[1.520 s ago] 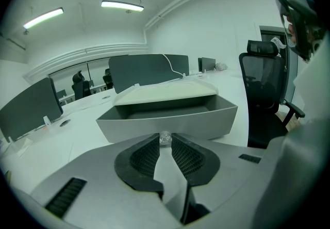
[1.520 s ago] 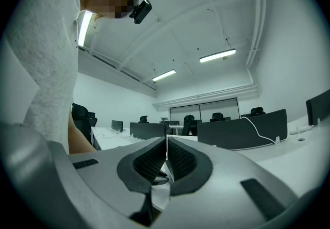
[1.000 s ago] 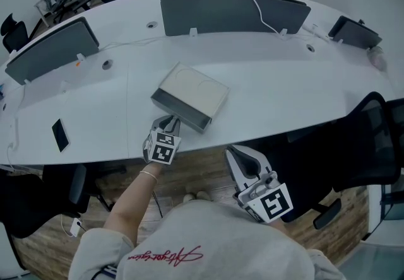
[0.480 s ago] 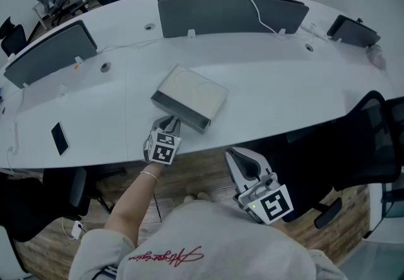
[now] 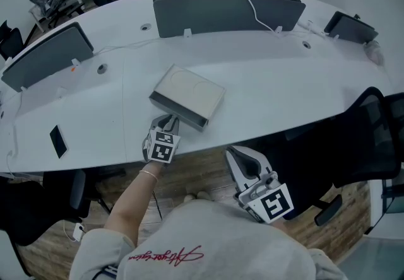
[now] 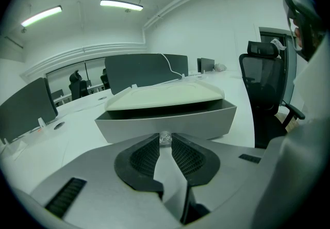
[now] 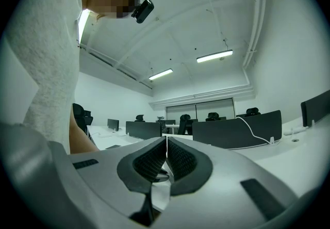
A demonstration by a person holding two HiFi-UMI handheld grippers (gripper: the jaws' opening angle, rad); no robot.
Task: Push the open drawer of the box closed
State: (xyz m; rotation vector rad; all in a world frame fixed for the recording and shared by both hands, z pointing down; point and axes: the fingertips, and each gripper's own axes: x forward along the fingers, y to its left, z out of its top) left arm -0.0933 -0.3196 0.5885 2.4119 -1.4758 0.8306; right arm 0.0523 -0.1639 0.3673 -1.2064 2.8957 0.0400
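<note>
A flat pale box (image 5: 190, 89) lies on the white table (image 5: 271, 93), its grey drawer (image 5: 178, 110) pulled out a little toward me. In the left gripper view the drawer front (image 6: 170, 122) stands just ahead of the jaws, with a dark gap under the box's lid (image 6: 167, 96). My left gripper (image 5: 169, 123) is at the drawer front, its jaws shut on the small clear knob (image 6: 165, 138). My right gripper (image 5: 232, 152) hangs below the table's near edge, off the box, jaws shut and holding nothing (image 7: 166, 146).
A dark phone (image 5: 58, 140) lies on the table at the left. Grey divider screens (image 5: 218, 12) stand along the far side, with a white cable (image 5: 262, 17) running over one. A black office chair (image 5: 366, 137) is at the right, by the table's edge.
</note>
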